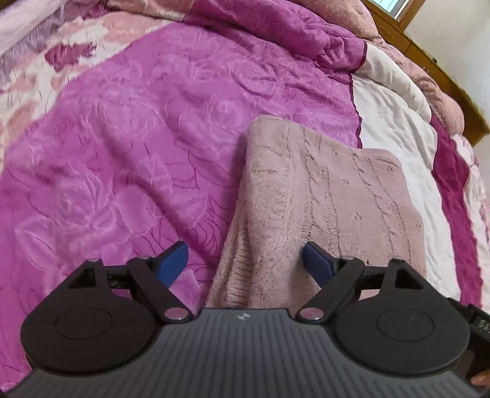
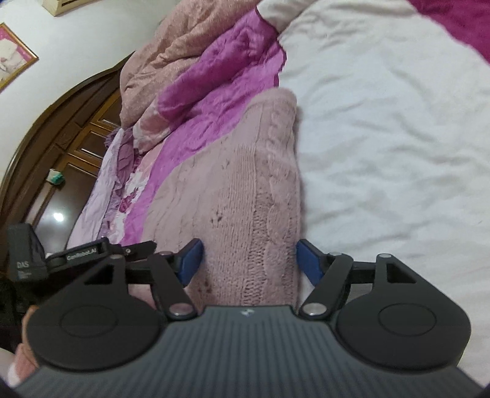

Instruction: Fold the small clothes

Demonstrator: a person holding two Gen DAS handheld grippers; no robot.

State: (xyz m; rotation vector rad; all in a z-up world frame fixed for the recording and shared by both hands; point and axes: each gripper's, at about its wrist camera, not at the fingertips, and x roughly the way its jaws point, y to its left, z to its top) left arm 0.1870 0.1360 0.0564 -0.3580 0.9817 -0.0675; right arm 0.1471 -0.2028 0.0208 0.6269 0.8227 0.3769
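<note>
- While the pink cable-knit sweater (image 1: pixel 321 196) is lying on the magenta quilt (image 1: pixel 137 137) as a narrow folded panel, the folding is looking largely done.
- The left gripper (image 1: pixel 245 260) and right gripper (image 2: pixel 248 260) are both hovering spread wide, holding nothing.
- One last fold or smoothing is probably remaining.

Soft even indoor light, faint shadows, slight blur — strong fisheye bending at edges

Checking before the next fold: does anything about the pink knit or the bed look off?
The folded pink knit shows small dark specks near the right tongs, possibly stains or knit holes; I cannot tell which. Both tongs, left included, are open. Otherwise only the rumpled quilt stands out.
</note>
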